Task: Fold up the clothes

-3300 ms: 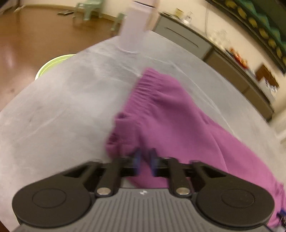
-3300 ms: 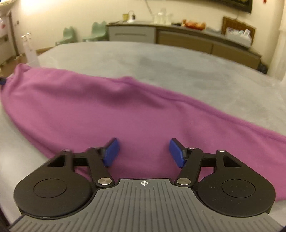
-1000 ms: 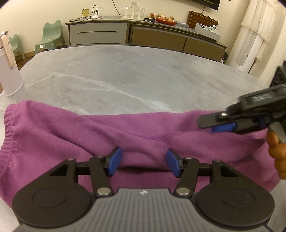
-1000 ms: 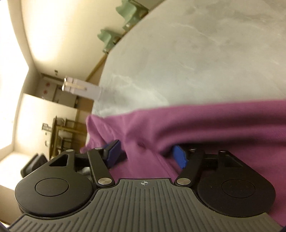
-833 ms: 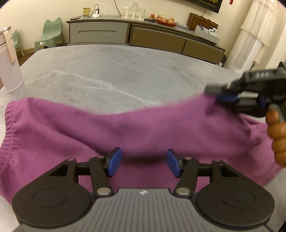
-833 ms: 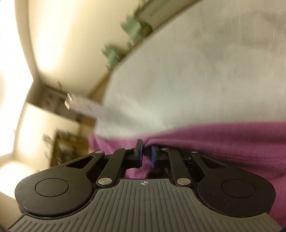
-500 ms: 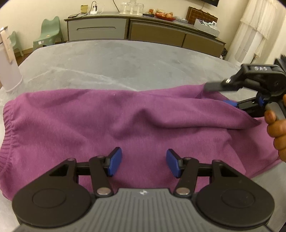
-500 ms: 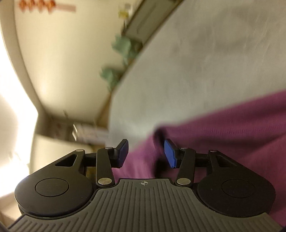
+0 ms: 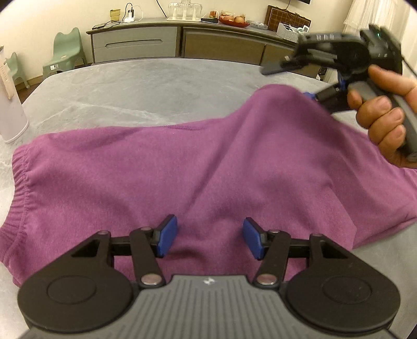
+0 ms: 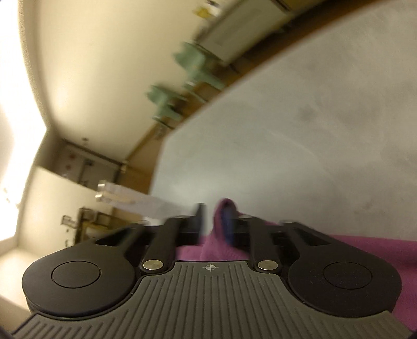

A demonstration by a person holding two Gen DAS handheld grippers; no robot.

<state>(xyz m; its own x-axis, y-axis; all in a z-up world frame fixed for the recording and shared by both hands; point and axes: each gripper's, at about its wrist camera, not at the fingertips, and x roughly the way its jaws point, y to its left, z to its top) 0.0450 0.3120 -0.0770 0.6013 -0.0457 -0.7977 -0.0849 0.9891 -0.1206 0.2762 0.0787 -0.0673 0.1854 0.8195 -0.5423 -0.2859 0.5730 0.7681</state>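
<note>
While the purple garment (image 9: 208,167) lies spread across the grey marbled table (image 9: 146,88), its elastic ribbed waistband (image 9: 19,177) sits at the left end and one far corner is pulled up into a peak at the right. The left gripper (image 9: 209,238) hovers low over the near edge of the cloth with its blue pads (image 9: 166,234) standing well apart, nothing pinched between them. The right gripper (image 9: 299,78), held in a person's hand (image 9: 383,117), is blurred at the upper right, just at the raised peak of the fabric; its jaws are opening, and in the right wrist view a fold of purple cloth (image 10: 221,229) stands between the fingers, lying against the right-hand pad while the other finger is clear of it. Pale lettering shows on the top of the right gripper's body in the left wrist view, but it is too smeared to read. A white cylindrical container (image 9: 9,109) stands on the table's left edge, apart from the waistband; marks run down a strip on its side, also unreadable. Behind the table a long grey and brown sideboard (image 9: 182,41) carries a fruit bowl (image 9: 233,20) and a clear rack, and two green children's chairs (image 9: 66,52) stand beside it by the wall.
</note>
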